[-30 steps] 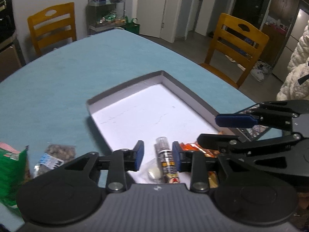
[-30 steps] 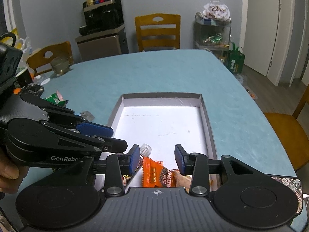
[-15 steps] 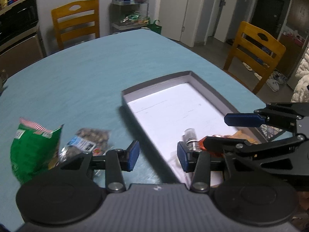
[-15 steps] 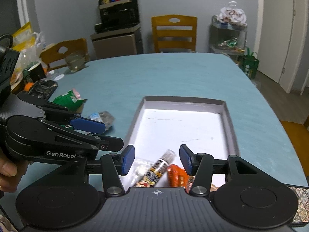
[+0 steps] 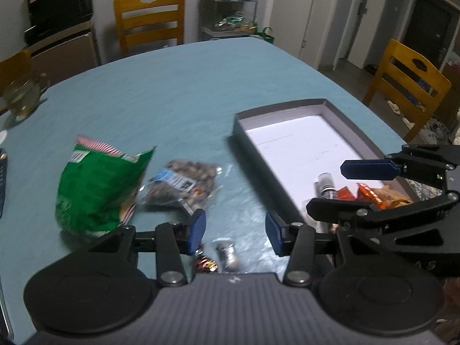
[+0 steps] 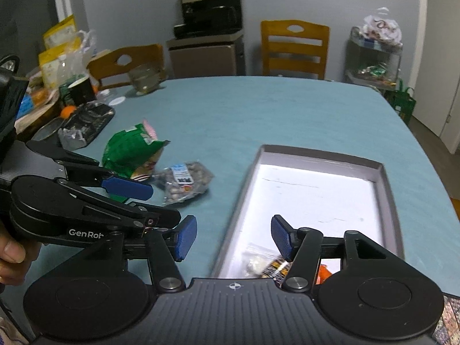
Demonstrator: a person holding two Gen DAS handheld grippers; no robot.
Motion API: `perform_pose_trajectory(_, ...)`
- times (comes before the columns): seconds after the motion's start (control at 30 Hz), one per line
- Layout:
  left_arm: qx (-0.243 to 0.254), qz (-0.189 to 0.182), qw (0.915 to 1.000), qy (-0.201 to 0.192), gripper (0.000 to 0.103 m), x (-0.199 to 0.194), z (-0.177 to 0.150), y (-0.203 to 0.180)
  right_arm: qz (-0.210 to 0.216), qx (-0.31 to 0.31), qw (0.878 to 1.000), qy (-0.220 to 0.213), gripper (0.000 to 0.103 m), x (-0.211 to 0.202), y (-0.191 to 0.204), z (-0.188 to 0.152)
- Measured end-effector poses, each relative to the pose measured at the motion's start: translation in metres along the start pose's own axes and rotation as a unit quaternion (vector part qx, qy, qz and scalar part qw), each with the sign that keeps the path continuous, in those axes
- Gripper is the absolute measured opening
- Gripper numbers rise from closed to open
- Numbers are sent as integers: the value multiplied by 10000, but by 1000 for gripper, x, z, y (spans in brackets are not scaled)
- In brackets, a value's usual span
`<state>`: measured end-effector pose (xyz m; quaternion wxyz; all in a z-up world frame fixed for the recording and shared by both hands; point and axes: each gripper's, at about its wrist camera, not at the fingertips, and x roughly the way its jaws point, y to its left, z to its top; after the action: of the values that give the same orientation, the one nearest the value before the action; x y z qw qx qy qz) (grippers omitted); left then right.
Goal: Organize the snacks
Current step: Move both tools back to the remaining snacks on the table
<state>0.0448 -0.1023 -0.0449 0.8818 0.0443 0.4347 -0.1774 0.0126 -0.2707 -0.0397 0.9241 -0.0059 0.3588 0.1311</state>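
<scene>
A grey box with a white floor [image 5: 290, 141] [image 6: 316, 198] sits on the teal table and holds a printed tube [image 5: 325, 185], orange packets [image 5: 371, 194] and a small clear bag [image 6: 253, 264] at its near end. A green snack bag [image 5: 95, 184] [image 6: 129, 149] and a clear nut packet [image 5: 181, 184] [image 6: 184, 181] lie left of the box. Small wrapped candies [image 5: 215, 256] lie just under my left gripper [image 5: 233, 231], which is open and empty over the table. My right gripper [image 6: 233, 237] is open and empty over the box's near left wall.
A glass mug [image 6: 142, 79], a black cup [image 6: 82, 92], an orange [image 6: 67, 110] and a dark tray [image 6: 86, 122] stand at the table's far left. Wooden chairs [image 5: 149, 20] [image 5: 408, 77] surround the table. A black appliance on a cabinet [image 6: 210, 8] stands behind.
Both grippers have swung left, away from the box's near end. My left gripper moved from over the tube out over the table by the nut packet, and its jaws opened wider.
</scene>
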Motion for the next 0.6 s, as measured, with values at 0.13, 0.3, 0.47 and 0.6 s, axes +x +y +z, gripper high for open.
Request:
perform_pose_trajectory(0.13, -119, 98, 9999, 35, 45, -3, -6, 10, 88, -84, 9999, 53, 60, 6, 7, 3)
perform_pose_trajectory(0.3, -170, 141, 9996, 172, 48, -2, -16, 19, 170, -145, 9997, 80, 63, 12, 13, 7)
perform_pose_trajectory(0.47, -169, 129, 9993, 305, 50, 3, -26, 23, 195, -177, 9996, 89, 64, 16, 15, 10)
perform_pose_trajectory(0.6, -240, 193, 9990, 330, 50, 7, -29, 30, 199, -190, 9996, 101, 64, 19, 16, 11)
